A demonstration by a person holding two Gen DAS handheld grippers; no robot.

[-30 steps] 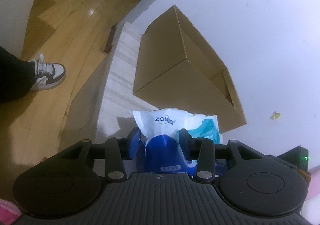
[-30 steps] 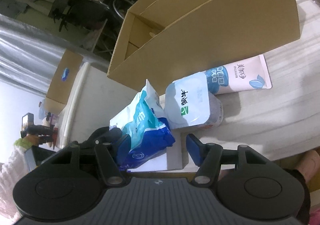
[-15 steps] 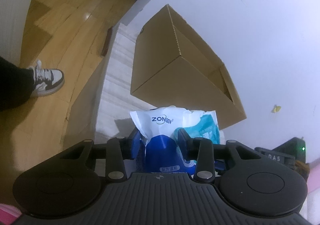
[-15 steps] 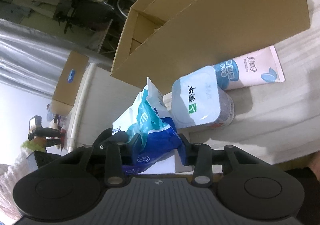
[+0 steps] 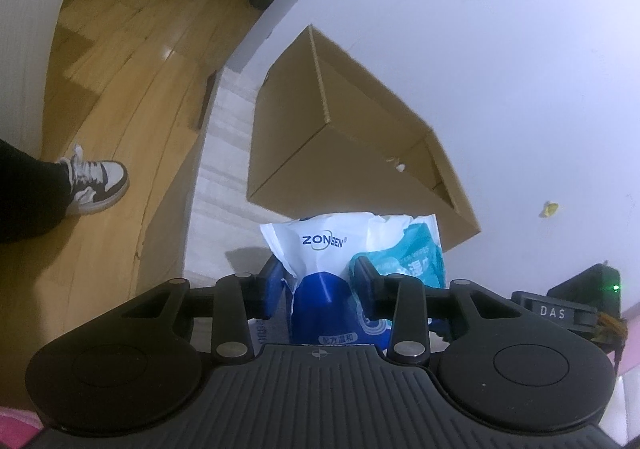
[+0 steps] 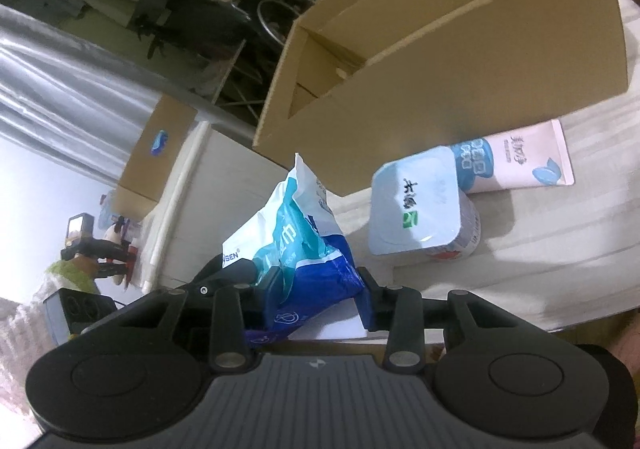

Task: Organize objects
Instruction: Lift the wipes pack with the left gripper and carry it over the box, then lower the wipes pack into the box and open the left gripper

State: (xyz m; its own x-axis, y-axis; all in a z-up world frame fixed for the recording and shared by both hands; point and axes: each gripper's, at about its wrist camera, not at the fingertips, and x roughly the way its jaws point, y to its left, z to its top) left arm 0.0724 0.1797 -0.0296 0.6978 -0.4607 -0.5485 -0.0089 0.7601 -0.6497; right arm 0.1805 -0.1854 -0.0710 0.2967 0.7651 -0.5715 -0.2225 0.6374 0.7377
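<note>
Jaws of both the left gripper and the right gripper have just been closing and now clamp the same blue-and-white wipes pack between their pads, with the open cardboard box just ahead and a yogurt cup right of the right gripper.

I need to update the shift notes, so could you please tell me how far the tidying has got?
Nothing looks packed yet: what shows of the cardboard box interior is bare. In hand: the left tool and the right tool, whose jaws have just been closing, both pinch the blue-and-white wipes pack. Left to do: the pack, the foil-lidded cup and the pink-and-white pouch remain on the table.
</note>
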